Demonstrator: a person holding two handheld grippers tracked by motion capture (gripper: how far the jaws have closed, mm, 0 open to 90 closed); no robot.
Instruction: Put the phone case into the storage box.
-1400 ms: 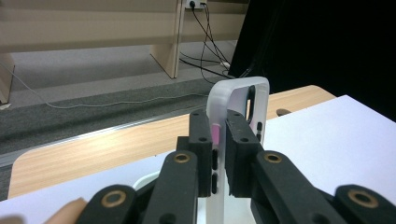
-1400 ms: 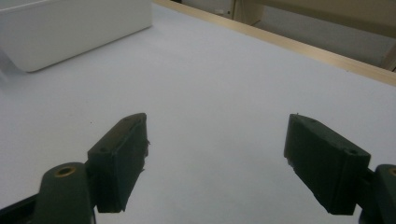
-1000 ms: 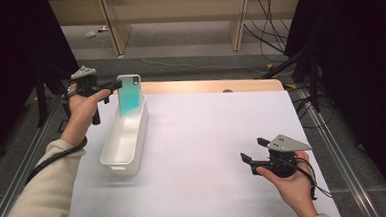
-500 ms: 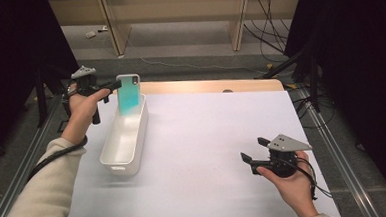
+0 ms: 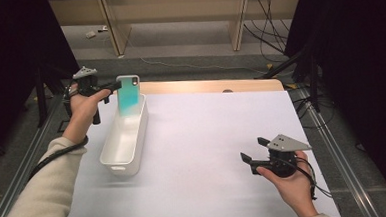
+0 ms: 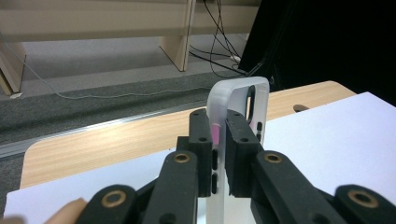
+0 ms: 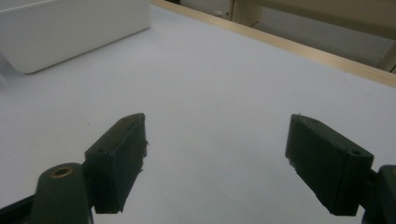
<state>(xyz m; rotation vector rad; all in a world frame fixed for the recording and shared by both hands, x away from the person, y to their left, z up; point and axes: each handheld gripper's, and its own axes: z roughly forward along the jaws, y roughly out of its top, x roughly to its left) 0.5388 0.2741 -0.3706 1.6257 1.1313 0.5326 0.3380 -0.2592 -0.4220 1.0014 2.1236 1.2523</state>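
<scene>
Near the table's far left corner, left gripper [image 5: 111, 87] pinching teal phone case [image 5: 128, 94] upright over white bin [image 5: 124, 140]; right gripper [image 5: 251, 156] idle, near right edge. Left gripper view: jaws clamped on case's rim; best lowered straight, released late. Right gripper view: jaws spread, empty.
</scene>
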